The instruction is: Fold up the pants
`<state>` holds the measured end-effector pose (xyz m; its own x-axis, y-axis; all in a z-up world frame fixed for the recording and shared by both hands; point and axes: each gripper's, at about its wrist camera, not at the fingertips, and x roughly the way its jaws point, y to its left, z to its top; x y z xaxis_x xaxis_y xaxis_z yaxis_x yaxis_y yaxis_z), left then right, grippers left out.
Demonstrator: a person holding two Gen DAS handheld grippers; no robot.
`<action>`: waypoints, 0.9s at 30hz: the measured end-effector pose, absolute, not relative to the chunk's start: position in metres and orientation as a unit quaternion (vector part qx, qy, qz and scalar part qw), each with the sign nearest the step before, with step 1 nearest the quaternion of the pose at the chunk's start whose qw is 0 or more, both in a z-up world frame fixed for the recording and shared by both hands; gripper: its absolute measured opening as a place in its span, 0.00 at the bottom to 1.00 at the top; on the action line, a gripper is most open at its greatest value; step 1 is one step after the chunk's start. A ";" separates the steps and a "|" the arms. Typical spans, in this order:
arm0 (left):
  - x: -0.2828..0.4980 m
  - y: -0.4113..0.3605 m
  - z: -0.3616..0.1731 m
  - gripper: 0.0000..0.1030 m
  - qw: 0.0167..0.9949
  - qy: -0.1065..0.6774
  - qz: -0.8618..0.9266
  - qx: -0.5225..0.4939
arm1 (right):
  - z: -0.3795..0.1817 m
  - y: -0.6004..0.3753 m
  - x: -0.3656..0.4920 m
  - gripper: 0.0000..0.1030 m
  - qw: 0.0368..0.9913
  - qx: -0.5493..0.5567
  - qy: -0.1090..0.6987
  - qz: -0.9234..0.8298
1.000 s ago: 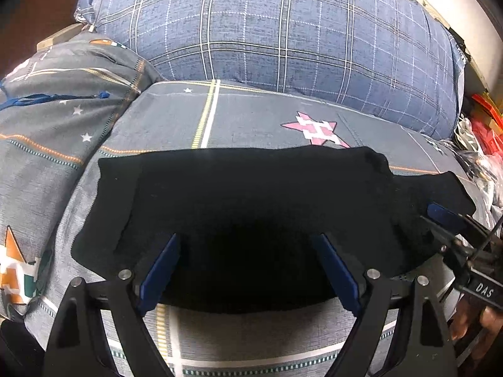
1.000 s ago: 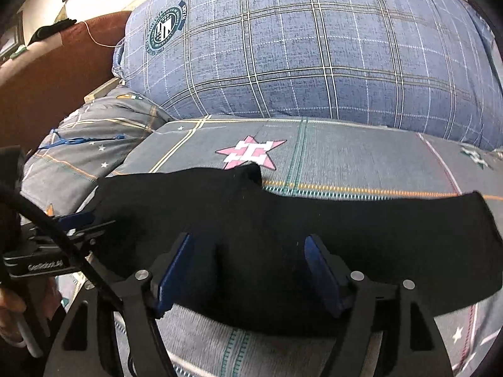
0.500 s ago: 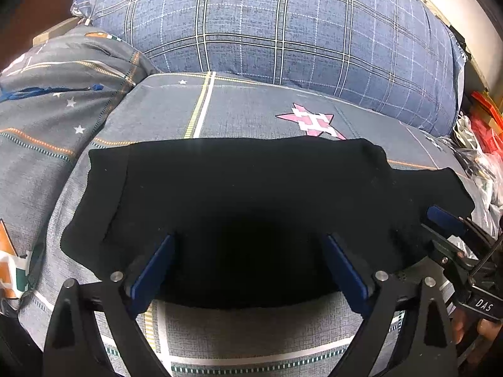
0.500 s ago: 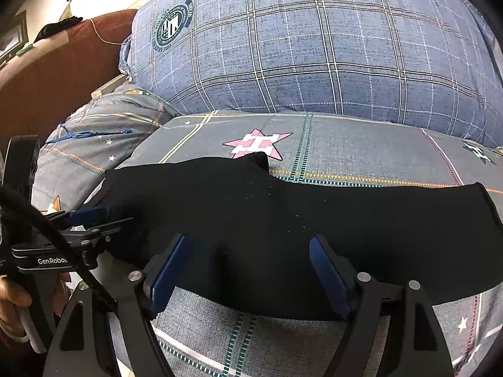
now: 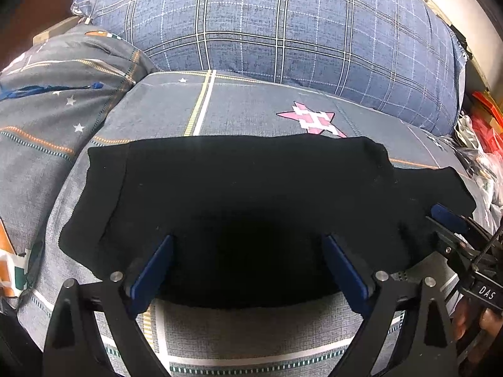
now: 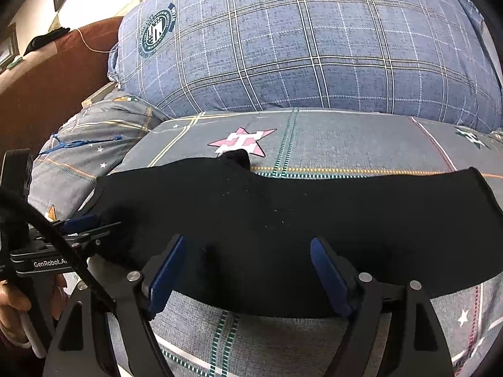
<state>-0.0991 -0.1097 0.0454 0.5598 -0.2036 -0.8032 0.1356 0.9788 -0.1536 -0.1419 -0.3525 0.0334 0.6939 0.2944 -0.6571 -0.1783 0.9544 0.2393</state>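
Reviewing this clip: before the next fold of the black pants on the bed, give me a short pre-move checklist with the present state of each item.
1. Black pants lie flat on the grey bedspread: ok.
2. Left tool open, gripping nothing: ok.
3. Right tool open, no cloth pinched: ok.
4. Both tools sit at the pants' near edge: ok.
5. Room beyond the pants before the plaid pillow: ok.
6. Layers underneath lined up: cannot tell.

The pants [image 5: 251, 207] are matt black knit cloth, lightly linty. The bed cover [image 5: 251, 110] is grey woven cotton-like fabric (slightly heathered); the plaid pillow [image 5: 283, 31] at 12 o'clock is similar. Left claw [image 5: 248, 270]: matt black plastic, blue rubbery pads.
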 end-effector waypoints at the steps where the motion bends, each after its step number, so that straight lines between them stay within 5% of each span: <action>1: -0.099 -0.109 0.047 0.92 0.883 0.457 -0.096 -0.037 | 0.034 -0.352 -0.142 0.83 0.918 0.076 0.369 0.129; 27: -0.092 -0.175 0.054 0.96 0.874 0.457 -0.166 -0.009 | 0.032 -0.409 -0.168 0.85 0.921 0.102 0.369 0.076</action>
<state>-0.0924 -0.1754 0.0537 0.5269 -0.2982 -0.7959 0.2821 0.9447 -0.1672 -0.1681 -0.4086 0.0317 0.7162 0.2159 -0.6637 -0.0659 0.9676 0.2437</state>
